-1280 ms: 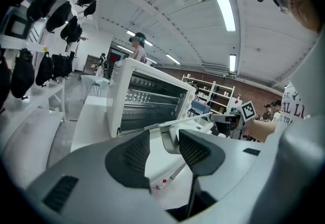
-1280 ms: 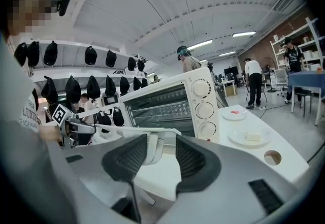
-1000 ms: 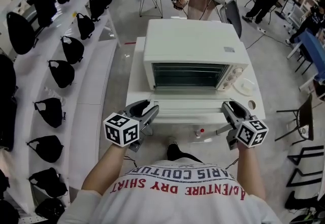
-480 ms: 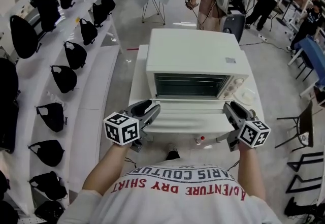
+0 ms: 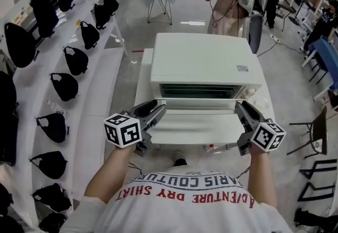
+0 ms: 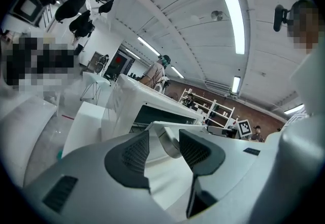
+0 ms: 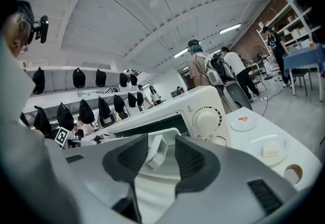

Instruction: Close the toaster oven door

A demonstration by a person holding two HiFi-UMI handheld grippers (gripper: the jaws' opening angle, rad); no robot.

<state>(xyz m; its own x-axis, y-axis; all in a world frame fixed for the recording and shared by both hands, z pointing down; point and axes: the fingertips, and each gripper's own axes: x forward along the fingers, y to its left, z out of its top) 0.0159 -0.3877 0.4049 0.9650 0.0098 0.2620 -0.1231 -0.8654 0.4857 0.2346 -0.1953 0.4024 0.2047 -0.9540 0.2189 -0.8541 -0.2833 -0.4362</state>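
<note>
Both arms are out in front, bare forearms roughly parallel: left forearm (image 5: 105,176), right forearm (image 5: 262,176). Each hand carries a gripper. The two sit level with each other and well apart, both pointing forward and a little downward.

Left gripper (image 5: 157,111): marker cube (image 5: 124,130) toward the body. Jaws partly closed, pads (image 6: 133,154) clamped on one end of the handle (image 6: 169,142).

Right gripper (image 5: 242,109): cube (image 5: 268,136) likewise at the rear. Jaws at much the same width, pads (image 7: 189,156) gripping the handle's other end, its bracket between them.
</note>
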